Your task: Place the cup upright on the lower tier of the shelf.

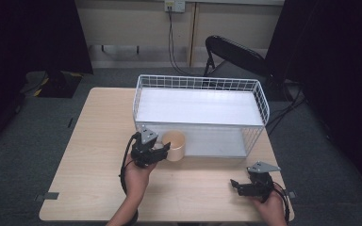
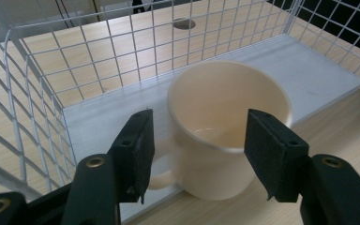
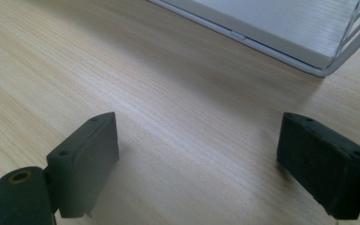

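Between the parted left tongs [image 2: 197, 154] stands an upright cream mug [image 2: 225, 131], unheld; right tongs [image 3: 197, 164] wide.

Recording room or lab with a single test table

A bare light-wood table [image 1: 99, 141] stands alone on grey carpet [image 1: 37, 122], and the taped markers on the floor beside the table's corners point to a fixed setup. Ahead of the left gripper [image 1: 156, 151] sits a white wire basket [image 1: 198, 84], and beyond it a plain pale wall with a socket [image 1: 174, 5] and hanging cables [image 1: 171, 37]. Dark curtains [image 1: 33, 33] hang on both sides, far to the left of that gripper and far off past the right gripper [image 1: 236, 185]. A black folding chair [image 1: 231, 49] waits behind the basket.
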Demonstrator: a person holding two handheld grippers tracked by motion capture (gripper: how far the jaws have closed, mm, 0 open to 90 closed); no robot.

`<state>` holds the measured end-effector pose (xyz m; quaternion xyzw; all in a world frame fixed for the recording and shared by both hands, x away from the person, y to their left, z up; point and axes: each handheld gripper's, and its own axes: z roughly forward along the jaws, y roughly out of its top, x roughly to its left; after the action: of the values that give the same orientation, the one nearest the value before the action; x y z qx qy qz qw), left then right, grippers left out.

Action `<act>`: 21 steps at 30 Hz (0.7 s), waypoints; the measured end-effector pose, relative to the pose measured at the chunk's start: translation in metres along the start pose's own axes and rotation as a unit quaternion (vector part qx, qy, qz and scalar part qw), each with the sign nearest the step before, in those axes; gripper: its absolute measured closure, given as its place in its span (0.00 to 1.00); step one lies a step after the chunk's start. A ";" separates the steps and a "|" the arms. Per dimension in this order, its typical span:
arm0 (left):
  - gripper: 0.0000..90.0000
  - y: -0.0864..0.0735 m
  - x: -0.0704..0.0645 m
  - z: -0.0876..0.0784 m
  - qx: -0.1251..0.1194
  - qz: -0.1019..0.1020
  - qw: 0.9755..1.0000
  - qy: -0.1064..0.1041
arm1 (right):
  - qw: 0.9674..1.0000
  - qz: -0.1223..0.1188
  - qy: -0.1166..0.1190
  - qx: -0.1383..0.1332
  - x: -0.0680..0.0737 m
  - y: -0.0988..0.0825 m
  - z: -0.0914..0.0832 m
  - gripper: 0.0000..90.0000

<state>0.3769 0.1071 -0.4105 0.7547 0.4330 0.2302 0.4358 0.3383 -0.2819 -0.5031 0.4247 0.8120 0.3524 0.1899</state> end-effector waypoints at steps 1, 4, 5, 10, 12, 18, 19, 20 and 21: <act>0.45 0.000 -0.002 -0.002 -0.001 0.004 1.000 -0.001 | 1.000 0.000 0.000 0.000 0.000 0.000 0.000 0.14; 0.44 0.000 -0.004 -0.004 -0.001 0.006 1.000 -0.002 | 1.000 0.000 0.000 0.000 0.000 0.000 0.000 0.14; 0.43 -0.001 -0.006 -0.006 0.001 0.017 1.000 -0.001 | 1.000 0.001 0.000 0.000 0.000 0.000 0.000 0.14; 0.43 -0.002 -0.013 -0.013 -0.006 0.027 1.000 -0.003 | 1.000 0.000 -0.001 0.000 0.000 0.000 0.000 0.14; 0.43 -0.002 -0.016 -0.015 -0.004 0.029 1.000 -0.007 | 1.000 0.000 -0.001 0.000 0.000 0.000 0.000 0.14; 0.43 -0.011 -0.028 -0.013 0.008 0.036 0.999 -0.018 | 1.000 0.001 -0.001 0.000 0.000 0.000 0.000 0.14; 0.43 -0.013 -0.028 -0.011 0.011 0.033 0.999 -0.021 | 1.000 0.001 -0.001 0.000 0.000 0.000 0.000 0.14; 0.43 -0.013 -0.028 -0.011 0.011 0.033 0.999 -0.021 | 1.000 0.001 -0.001 0.000 0.000 0.000 0.000 0.14; 0.43 -0.015 -0.029 -0.009 0.011 0.028 0.999 -0.023 | 1.000 0.001 -0.001 0.000 0.000 0.000 0.000 0.14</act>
<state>0.3482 0.0903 -0.4178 0.7766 0.4041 0.2198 0.4304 0.3379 -0.2818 -0.5030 0.4257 0.8117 0.3519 0.1900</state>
